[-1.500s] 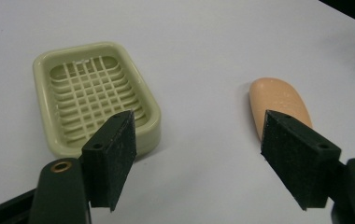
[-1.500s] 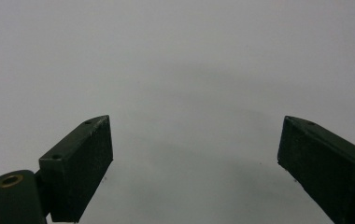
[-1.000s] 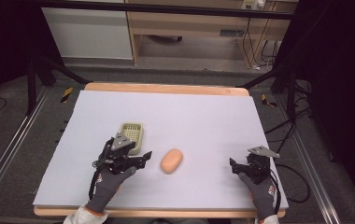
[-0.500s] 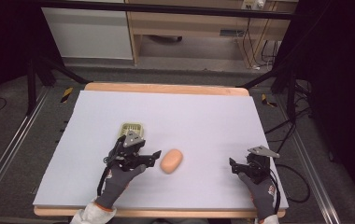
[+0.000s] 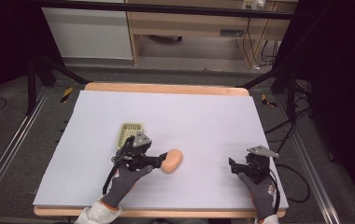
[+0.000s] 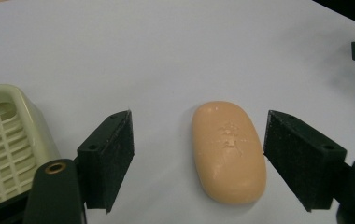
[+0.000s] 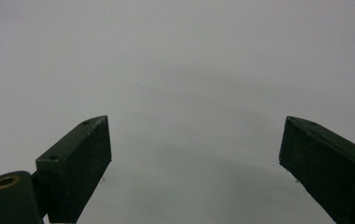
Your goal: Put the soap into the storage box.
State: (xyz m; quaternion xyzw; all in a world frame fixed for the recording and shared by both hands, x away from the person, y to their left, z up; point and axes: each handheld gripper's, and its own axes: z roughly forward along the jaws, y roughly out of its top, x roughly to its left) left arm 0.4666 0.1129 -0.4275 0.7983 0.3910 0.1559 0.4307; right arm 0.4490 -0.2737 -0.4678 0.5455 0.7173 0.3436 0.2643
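Observation:
An oval peach soap bar (image 5: 171, 161) (image 6: 227, 151) lies flat on the white table sheet (image 5: 199, 116). My left gripper (image 5: 159, 160) (image 6: 199, 161) is open with its jaws either side of the bar, not touching it. Just behind and left of that gripper stands a pale green slatted soap dish (image 5: 130, 134) (image 6: 5, 144). My right gripper (image 5: 234, 167) (image 7: 194, 168) rests open near the front right of the table, with only bare sheet between its jaws.
The sheet covers a wooden table whose edge (image 5: 166, 88) shows at the back. Metal rails (image 5: 7, 154) run along both sides on the floor, and cables (image 5: 292, 172) lie at the right. A cabinet (image 5: 89, 30) stands beyond the table.
My left gripper has moved to the right, from over the soap dish up to the soap bar, and now straddles it. The right gripper has stayed put.

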